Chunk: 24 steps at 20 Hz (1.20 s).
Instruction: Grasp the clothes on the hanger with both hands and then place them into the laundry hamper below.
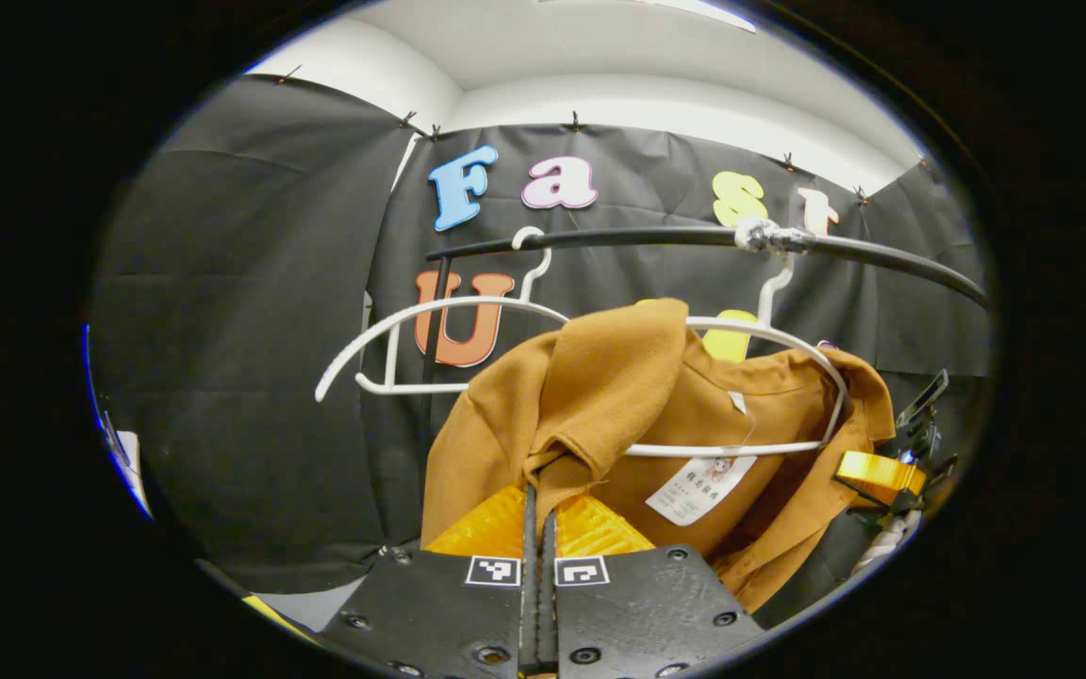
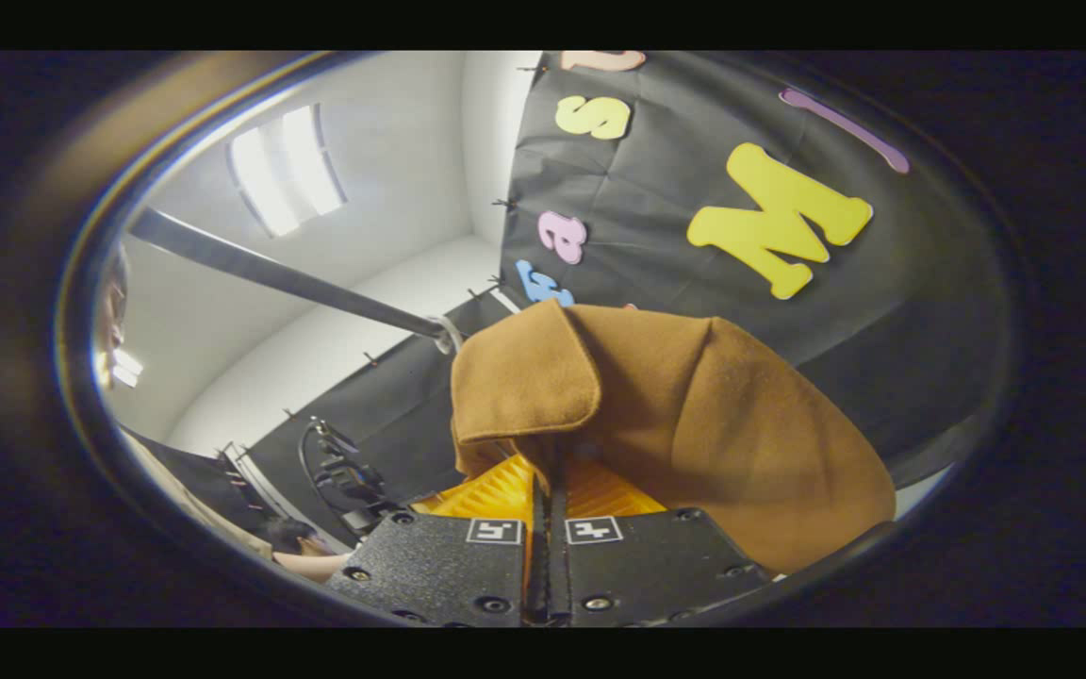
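Note:
A brown shirt (image 1: 637,405) hangs on a white hanger (image 1: 788,339) from a black rail (image 1: 656,236). My left gripper (image 1: 539,490) is shut on a fold of the shirt's near shoulder, which has slipped off that side of the hanger. At the far right edge of the left gripper view, the right gripper (image 1: 892,471) sits against the shirt's other shoulder. In the right gripper view, my right gripper (image 2: 551,471) is shut on the brown shirt (image 2: 694,415), whose cloth drapes over its fingers. The hamper is hidden.
An empty white hanger (image 1: 430,330) hangs on the rail to the left of the shirt. The rail's black upright post (image 1: 432,349) stands behind it. The rail (image 2: 288,278) crosses the right gripper view up left. A hand (image 2: 317,564) shows at the lower left.

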### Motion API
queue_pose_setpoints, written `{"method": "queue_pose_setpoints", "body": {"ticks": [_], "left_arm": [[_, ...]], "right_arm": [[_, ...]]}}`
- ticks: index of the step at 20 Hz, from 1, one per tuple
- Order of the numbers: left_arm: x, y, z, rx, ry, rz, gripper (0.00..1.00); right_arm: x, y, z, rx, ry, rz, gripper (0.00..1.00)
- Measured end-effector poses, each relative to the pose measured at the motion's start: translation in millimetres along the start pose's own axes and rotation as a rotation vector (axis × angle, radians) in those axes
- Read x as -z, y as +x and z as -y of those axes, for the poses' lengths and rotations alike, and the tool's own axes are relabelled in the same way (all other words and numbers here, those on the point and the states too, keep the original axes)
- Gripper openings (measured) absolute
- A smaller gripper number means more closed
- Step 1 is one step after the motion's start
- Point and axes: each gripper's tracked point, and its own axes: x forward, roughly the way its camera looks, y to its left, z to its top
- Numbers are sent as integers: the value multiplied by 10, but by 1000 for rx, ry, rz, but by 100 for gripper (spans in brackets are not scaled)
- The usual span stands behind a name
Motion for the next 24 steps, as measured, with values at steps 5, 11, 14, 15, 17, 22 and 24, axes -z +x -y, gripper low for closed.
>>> {"method": "queue_pose_setpoints", "body": {"ticks": [5,11,14,15,17,22,24], "left_arm": [[-318,-54,-53,7,13,69,4],[-583,-9,-277,5,0,101,0],[-679,28,-382,3,-17,116,0],[-692,44,-416,0,-29,117,0],[-682,43,-487,-5,-43,113,5],[-483,66,-600,-34,-65,75,5],[-413,82,-663,-38,-87,60,4]], "right_arm": [[-240,-69,-227,-111,74,51,4],[-589,-198,-263,-155,144,145,4],[-796,-279,-197,-155,179,222,3],[-838,-317,-153,-138,185,246,2],[-892,-361,6,-77,180,273,2],[-883,-438,287,77,160,301,3],[-924,-482,336,98,167,325,3]]}}
